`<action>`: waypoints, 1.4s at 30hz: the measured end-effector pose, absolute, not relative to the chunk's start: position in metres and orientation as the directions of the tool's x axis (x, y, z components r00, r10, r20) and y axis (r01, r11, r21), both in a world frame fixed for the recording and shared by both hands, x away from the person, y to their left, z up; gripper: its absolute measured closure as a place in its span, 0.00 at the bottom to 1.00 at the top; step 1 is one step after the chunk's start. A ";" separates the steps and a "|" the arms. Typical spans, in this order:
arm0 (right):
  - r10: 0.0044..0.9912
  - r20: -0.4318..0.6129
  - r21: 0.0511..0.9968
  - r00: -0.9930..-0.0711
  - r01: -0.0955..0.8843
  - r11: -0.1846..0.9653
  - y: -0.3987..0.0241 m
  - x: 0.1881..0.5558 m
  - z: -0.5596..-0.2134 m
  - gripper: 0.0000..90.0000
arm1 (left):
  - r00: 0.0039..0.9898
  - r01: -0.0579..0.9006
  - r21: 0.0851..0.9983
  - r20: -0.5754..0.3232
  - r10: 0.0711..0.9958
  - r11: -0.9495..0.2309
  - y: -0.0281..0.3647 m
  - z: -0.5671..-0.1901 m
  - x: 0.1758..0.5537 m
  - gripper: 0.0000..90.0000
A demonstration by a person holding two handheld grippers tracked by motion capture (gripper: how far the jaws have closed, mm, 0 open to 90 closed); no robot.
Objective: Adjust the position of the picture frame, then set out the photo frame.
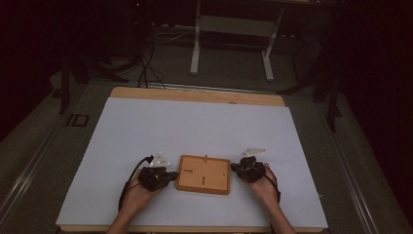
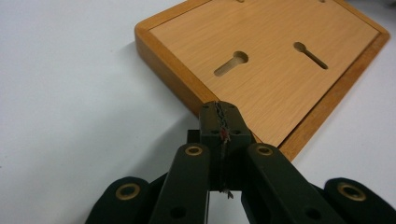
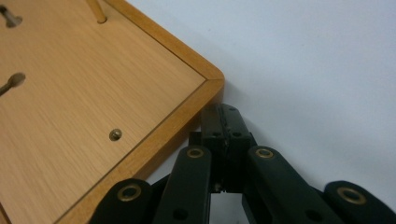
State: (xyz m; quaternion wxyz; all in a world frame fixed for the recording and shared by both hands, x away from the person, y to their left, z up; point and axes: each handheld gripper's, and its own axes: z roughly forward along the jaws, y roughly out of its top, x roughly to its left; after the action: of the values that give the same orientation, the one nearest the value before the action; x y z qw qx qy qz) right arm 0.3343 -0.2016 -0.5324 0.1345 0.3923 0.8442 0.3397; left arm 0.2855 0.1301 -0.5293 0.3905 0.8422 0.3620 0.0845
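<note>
A flat wooden board (image 1: pixel 203 174) with a raised rim and keyhole slots lies on the white table near its front edge. My left gripper (image 1: pixel 170 176) sits at the board's left edge, jaws shut with nothing between them; in the left gripper view its tips (image 2: pixel 220 114) rest over the rim of the board (image 2: pixel 261 70). My right gripper (image 1: pixel 234 168) is at the board's right edge, also shut and empty. In the right gripper view its tips (image 3: pixel 224 119) meet just beside the corner of the board (image 3: pixel 93 102).
The white table top (image 1: pixel 195 126) has free room behind and beside the board. A wooden strip (image 1: pixel 195 95) runs along its far edge. Beyond it stand a white table frame (image 1: pixel 234 44) and cables on the dark floor.
</note>
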 end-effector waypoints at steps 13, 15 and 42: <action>0.757 0.077 0.711 -0.649 0.568 0.415 -0.202 0.347 -0.537 1.00 | 0.734 0.533 0.727 -0.143 0.664 -0.433 0.127 -0.528 0.283 1.00; 0.756 0.070 0.715 -0.650 0.562 0.417 -0.202 0.347 -0.537 1.00 | 0.730 0.530 0.734 -0.139 0.669 -0.425 0.127 -0.528 0.284 0.99; 0.744 0.007 0.767 -0.668 0.481 0.425 -0.215 0.336 -0.528 0.87 | 0.746 0.462 0.783 -0.090 0.660 -0.415 0.124 -0.522 0.289 0.72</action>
State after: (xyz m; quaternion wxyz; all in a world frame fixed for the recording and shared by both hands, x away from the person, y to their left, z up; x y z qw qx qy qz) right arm 0.3365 -0.2147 -0.5276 0.1695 0.3704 0.8269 0.3877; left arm 0.2892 0.1245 -0.5217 0.4229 0.8331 0.3367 0.1169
